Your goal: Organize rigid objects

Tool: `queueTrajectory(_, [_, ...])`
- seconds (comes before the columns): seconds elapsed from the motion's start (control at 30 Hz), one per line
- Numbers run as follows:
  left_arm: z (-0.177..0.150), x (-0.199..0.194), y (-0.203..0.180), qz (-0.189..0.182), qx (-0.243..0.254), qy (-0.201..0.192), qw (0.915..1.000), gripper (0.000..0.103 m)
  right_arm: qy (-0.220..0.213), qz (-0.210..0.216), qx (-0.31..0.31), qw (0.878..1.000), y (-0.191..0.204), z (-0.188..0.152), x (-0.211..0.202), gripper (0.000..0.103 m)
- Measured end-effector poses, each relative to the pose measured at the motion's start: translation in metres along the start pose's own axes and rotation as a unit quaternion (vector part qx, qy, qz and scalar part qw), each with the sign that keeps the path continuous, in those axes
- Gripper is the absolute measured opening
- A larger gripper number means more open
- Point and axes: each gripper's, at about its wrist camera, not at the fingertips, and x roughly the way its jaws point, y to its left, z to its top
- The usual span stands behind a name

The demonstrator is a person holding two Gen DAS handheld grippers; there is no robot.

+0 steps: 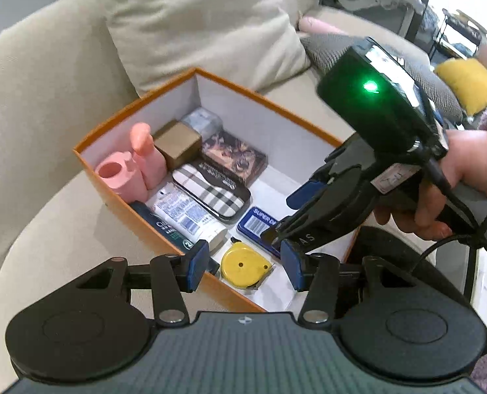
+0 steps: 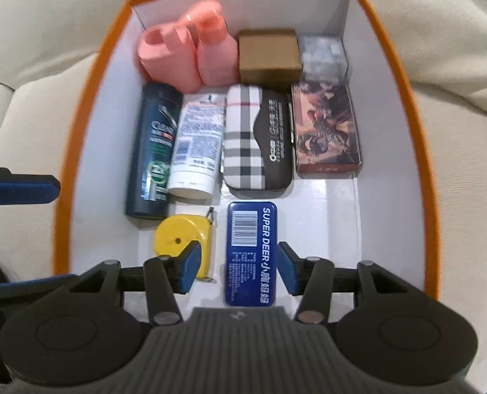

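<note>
An orange box (image 2: 89, 105) with white inside sits on a beige sofa. It holds pink bottles (image 2: 191, 52), a dark shampoo bottle (image 2: 153, 151), a white tube (image 2: 197, 144), a plaid case (image 2: 256, 138), a patterned box (image 2: 325, 128), a brown box (image 2: 269, 52), a yellow tape measure (image 2: 178, 236) and a blue tin (image 2: 251, 252). My right gripper (image 2: 238, 267) is open over the blue tin, its pads apart from it on either side. My left gripper (image 1: 243, 267) is open and empty above the box's near edge, over the yellow tape measure (image 1: 243, 267). The box (image 1: 112, 197) and right gripper (image 1: 276, 233) show in the left wrist view.
A beige cushion (image 1: 194, 23) leans behind the box. A grey patterned cushion (image 1: 328, 49) and a yellow cushion (image 1: 470, 82) lie further right. A hand (image 1: 453, 177) holds the right gripper. The left gripper's fingers (image 2: 20, 190) show at the right view's left edge.
</note>
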Motion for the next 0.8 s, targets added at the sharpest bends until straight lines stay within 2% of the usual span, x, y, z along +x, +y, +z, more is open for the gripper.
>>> queueTrajectory(0.2, [-0.007, -0.039, 0.003, 0.037, -0.022, -0.047, 0.9979, 0.061, -0.051, 0.009, -0.021, 0.998, 0.018, -0.009, -0.048, 0.058])
queueTrajectory(0.33, [-0.016, -0.071, 0.008, 0.076, -0.05, -0.093, 0.9915, 0.066, -0.096, 0.016, -0.049, 0.994, 0.038, -0.02, -0.082, 0.064])
queueTrajectory(0.4, [-0.021, -0.086, 0.009, 0.097, -0.065, -0.117, 0.9863, 0.069, -0.116, 0.019, -0.062, 0.991, 0.05, -0.025, -0.097, 0.065])
queueTrajectory(0.53, [-0.035, -0.114, 0.01, 0.139, -0.087, -0.158, 0.9738, 0.077, -0.158, 0.023, -0.082, 0.984, 0.073, -0.038, -0.125, 0.074])
queueTrajectory(0.6, [-0.041, -0.123, 0.008, 0.169, -0.079, -0.169, 0.9679, 0.083, -0.177, 0.022, -0.088, 0.98, 0.084, -0.045, -0.137, 0.077])
queueTrajectory(0.67, [-0.045, -0.13, 0.004, 0.216, -0.068, -0.179, 0.9575, 0.092, -0.194, 0.026, -0.085, 0.977, 0.09, -0.051, -0.146, 0.081])
queueTrajectory(0.73, [-0.05, -0.135, 0.003, 0.257, -0.076, -0.182, 0.9459, 0.093, -0.219, 0.032, -0.083, 0.972, 0.099, -0.059, -0.155, 0.087])
queueTrajectory(0.8, [-0.055, -0.14, 0.005, 0.277, -0.095, -0.18, 0.9391, 0.096, -0.247, 0.029, -0.084, 0.965, 0.109, -0.068, -0.164, 0.092])
